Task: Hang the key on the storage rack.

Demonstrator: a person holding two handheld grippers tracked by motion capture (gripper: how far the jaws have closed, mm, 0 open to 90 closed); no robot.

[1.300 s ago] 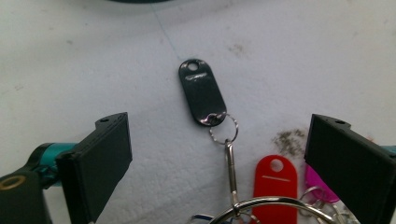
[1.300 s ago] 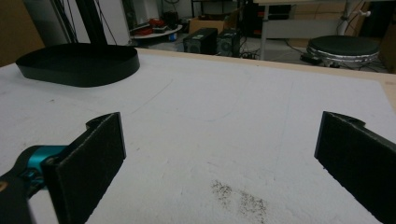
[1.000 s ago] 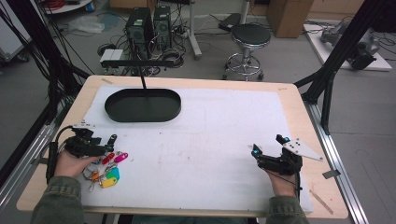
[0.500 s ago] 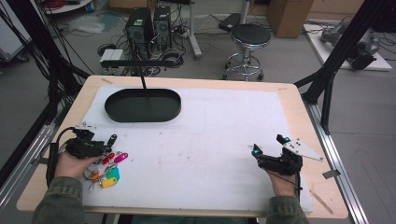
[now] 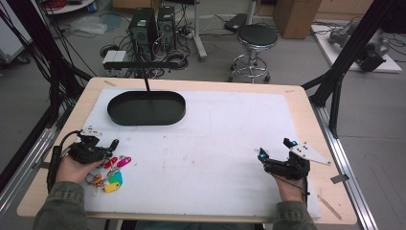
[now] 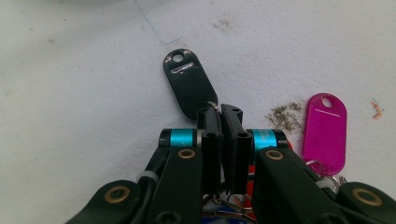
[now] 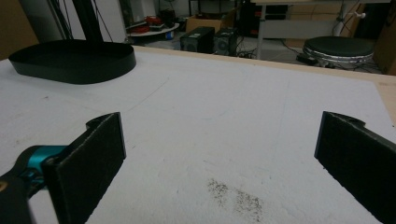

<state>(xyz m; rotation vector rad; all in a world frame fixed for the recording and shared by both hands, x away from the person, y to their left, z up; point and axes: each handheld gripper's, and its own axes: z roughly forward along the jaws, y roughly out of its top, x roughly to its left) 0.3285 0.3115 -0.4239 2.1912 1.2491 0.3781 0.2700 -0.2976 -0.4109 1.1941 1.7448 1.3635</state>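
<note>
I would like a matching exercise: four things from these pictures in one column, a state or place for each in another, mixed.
1. left hand-held gripper
2. right hand-held gripper
3. black tray
4. pink key tag

a. jaws wide open over the white mat
b. flat on the mat, beside the closed jaws
c. closed at the black key tag
d. far left of the table

Pairs: 1-c, 2-a, 3-d, 4-b

From my high view the light is even and soft, and the white mat (image 5: 210, 143) looks bright without glare. I see only weak shadows under the black tray (image 5: 146, 108). The left gripper view is sharp on the mat; in the right gripper view the near jaws look slightly blurred
</note>
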